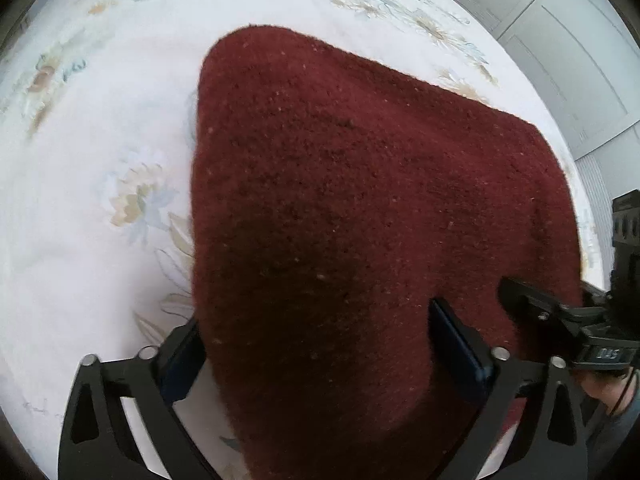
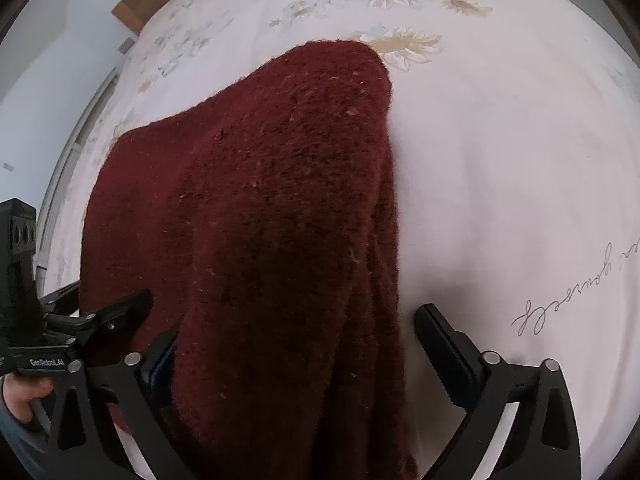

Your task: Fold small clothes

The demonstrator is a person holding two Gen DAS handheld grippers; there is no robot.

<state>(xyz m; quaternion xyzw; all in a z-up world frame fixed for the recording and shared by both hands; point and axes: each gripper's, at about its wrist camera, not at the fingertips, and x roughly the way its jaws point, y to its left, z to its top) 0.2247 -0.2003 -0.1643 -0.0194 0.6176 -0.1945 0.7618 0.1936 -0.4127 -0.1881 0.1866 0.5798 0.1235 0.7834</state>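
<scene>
The main risk is that the fold slumps or opens: the dark red knitted garment (image 1: 360, 200) is thick and limp, and if either pair of tongs closes on the top layer only, the layers beneath could drag out of line. A second risk is catching the flowered bed sheet (image 1: 100, 120) together with the knit, since both tongs point steeply down at the near edge with the sheet right under it. A lesser risk is a clash of tools: the two tongs stand near each other over the same edge. The left tongs (image 1: 316, 344) stand spread, one finger on either side of the near left part, pads not pressing. The right tongs (image 2: 288, 344) also stand spread, astride the near right edge, where several stacked layers show. The garment lies on the bed, roughly oblong, fuzzy, speckled with pale lint, its far corners rounded.
</scene>
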